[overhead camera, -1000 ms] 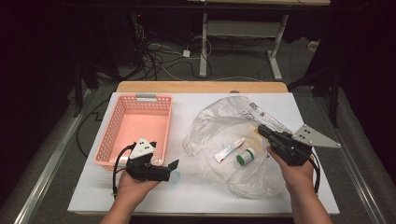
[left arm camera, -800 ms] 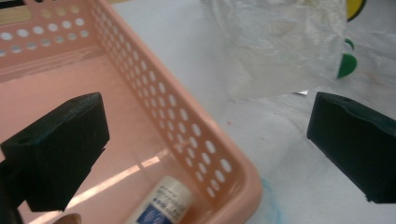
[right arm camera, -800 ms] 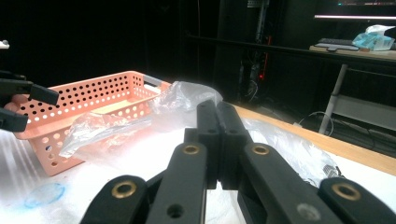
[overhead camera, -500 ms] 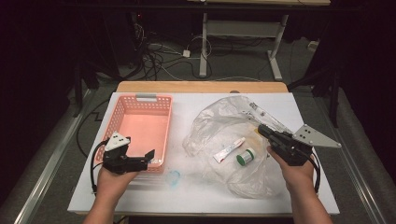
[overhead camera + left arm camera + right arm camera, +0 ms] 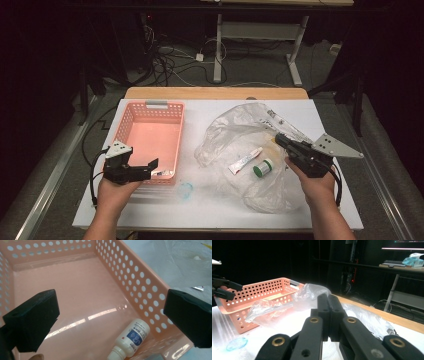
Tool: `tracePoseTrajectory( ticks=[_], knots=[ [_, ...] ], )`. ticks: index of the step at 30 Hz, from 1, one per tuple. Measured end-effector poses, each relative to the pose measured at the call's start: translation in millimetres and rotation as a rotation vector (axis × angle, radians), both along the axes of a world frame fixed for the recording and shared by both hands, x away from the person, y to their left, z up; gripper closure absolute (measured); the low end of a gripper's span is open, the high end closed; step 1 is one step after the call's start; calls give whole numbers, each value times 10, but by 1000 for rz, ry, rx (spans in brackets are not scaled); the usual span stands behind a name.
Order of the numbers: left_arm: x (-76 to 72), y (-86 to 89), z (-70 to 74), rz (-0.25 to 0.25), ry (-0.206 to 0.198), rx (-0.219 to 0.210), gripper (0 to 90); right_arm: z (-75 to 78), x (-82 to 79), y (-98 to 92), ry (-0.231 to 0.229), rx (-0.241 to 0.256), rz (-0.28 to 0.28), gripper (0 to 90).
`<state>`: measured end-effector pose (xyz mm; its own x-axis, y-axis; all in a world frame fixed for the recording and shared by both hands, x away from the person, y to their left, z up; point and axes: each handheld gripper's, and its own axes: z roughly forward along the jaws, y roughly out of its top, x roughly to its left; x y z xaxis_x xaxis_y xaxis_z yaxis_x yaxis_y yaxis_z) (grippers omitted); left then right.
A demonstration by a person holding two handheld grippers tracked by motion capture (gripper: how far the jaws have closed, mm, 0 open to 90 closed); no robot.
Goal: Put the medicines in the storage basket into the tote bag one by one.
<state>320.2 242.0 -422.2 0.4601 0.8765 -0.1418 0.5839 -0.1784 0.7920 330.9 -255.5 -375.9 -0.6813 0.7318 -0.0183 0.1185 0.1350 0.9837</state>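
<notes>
The left tongs [image 5: 110,315], jaws spread wide, hang above the small white plastic bottle [image 5: 130,339] lying in the near corner of the perforated pink plastic basket [image 5: 131,117], while the right tongs [image 5: 278,138], jaws pressed together, rest on the crumpled clear plastic bag [image 5: 235,127] on the white counter [image 5: 210,210].

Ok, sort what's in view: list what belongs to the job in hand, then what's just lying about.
In the job:
- basket
- white bottle, lying in the basket
- bag, clear plastic
- tube in the bag
- green-lidded jar in the bag
- left gripper, open above the basket
- right gripper, shut at the bag

Lying about:
- blue ring on the table
- cables on the floor
</notes>
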Motion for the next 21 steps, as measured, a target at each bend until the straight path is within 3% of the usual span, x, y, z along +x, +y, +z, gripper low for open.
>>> tracePoseTrajectory(
  ticks=[3,6,8,9,10,12,14,17,18,20,21],
  knots=[
    [23,-21,5,-13,15,2,24,-4,-1,5,3,-1,2,900],
    [78,-48,20,-43,49,1,85,-14,6,9,3,-7,4,900],
    [138,-86,42,-77,97,29,151,-18,4,17,8,-6,7,900],
    [138,-86,42,-77,97,29,157,-20,7,23,3,-6,6,900],
    [188,-121,55,-103,146,73,171,-22,7,27,4,-8,8,900],
    [223,-137,70,-124,183,82,259,-26,8,33,7,-6,9,900],
    [275,-160,70,-144,245,107,331,-28,9,34,7,-7,10,900],
    [311,-185,62,-163,285,137,428,-25,8,31,7,-6,11,900],
    [353,-209,55,-185,333,153,430,-25,8,30,7,-5,9,900],
    [374,-218,51,-193,353,164,431,-27,10,28,8,-5,10,900],
    [425,-233,37,-214,404,175,432,-29,9,28,13,-5,9,900]
  ],
)
